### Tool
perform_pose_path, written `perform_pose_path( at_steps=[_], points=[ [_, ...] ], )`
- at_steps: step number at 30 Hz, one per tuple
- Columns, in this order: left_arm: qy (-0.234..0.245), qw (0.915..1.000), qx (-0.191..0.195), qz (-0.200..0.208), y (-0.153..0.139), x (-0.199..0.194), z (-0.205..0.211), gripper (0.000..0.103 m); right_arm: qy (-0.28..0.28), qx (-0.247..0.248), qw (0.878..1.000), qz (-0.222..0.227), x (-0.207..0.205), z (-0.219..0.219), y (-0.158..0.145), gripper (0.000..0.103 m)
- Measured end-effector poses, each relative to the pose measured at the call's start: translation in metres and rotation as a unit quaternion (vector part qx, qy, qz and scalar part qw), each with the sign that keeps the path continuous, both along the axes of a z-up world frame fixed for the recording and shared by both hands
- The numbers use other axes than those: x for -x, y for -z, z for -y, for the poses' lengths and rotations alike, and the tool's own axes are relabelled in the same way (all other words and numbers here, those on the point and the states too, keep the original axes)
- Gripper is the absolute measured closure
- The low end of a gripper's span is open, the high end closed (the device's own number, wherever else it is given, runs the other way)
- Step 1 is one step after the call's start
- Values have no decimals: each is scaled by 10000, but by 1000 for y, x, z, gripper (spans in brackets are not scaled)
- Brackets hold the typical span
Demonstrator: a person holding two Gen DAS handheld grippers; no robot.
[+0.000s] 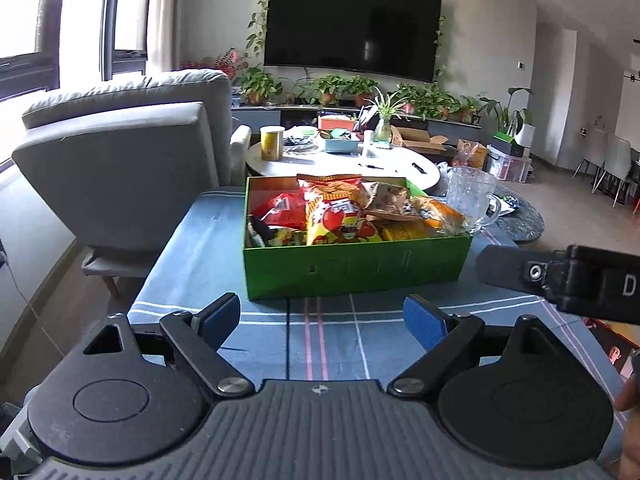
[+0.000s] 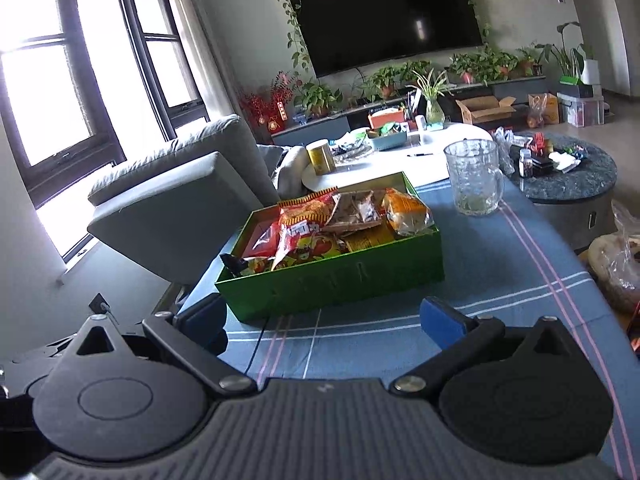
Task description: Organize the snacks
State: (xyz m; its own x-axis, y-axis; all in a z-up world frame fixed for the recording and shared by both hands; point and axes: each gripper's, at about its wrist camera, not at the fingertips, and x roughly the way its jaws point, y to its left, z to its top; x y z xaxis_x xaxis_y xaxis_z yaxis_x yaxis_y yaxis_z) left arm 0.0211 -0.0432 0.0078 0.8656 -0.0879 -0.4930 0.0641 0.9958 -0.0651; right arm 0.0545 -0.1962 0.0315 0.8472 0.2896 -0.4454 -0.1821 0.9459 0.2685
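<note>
A green box [image 1: 352, 266] [image 2: 332, 280] stands on the blue plaid tablecloth, filled with several snack bags. A red and yellow chip bag [image 1: 336, 212] [image 2: 304, 224] lies on top, an orange pack [image 1: 438, 216] [image 2: 406, 210] at its right end. My left gripper [image 1: 324, 320] hangs open just in front of the box, nothing between its blue pads. My right gripper [image 2: 324, 320] is open too, short of the box's near wall and empty. Part of the right gripper's body [image 1: 560, 276] shows in the left wrist view at the right.
A clear glass mug [image 1: 472, 200] [image 2: 474, 178] stands right of the box. A grey armchair [image 1: 132, 160] [image 2: 180, 200] is close on the left. Behind are a white coffee table [image 1: 340, 160] with clutter and a dark round table [image 2: 568, 184]. A plastic bag [image 2: 616, 256] lies at the right edge.
</note>
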Motion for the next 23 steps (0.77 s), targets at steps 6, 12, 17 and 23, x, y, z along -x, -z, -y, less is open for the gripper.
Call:
perform_pose_path(
  at_steps=[6,12,17,23],
  points=[
    [-85,9999,124,-1,0,5,-11,15,-18,99,9999,36,5,-6,-2,25],
    [-73,9998,170,18,-1,5,-14,15,-26,129,9999,24,3,-9,-2,25],
    [-128,9998,127,-24,0,2,-14,15,11,107,9999,-48,0,-9,1,25],
    [-205,9997,84,-61,0,0,-13,15,31,87,9999,-57,0,-7,1,25]
  ],
)
